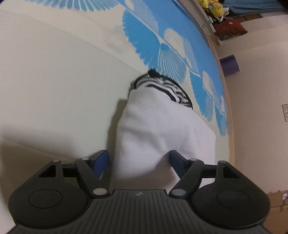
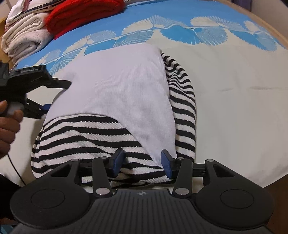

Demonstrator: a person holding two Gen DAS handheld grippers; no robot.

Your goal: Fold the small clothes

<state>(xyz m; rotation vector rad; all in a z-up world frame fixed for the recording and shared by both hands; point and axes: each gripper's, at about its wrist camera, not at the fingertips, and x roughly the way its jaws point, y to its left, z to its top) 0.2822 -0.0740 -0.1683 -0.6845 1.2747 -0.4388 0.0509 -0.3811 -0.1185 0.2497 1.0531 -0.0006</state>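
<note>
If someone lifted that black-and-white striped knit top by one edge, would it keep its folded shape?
Probably not. The black-and-white striped knit top already sags in soft curves over the cream and blue bedspread, so it looks floppy. The plain white ribbed cloth lying loosely over it would likely slide off. It seems light, and unlikely to roll.

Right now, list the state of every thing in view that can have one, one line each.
Striped garment: lying on the bed, partly folded, white panel laid over it.
Left gripper: open, straddling the white fabric, pads not pressing.
Right gripper: open over the garment's near edge, not gripping.
Red knit: folded, set aside.
White clothes: folded, stacked beside the red knit.
Bedsheet: spread flat.
</note>
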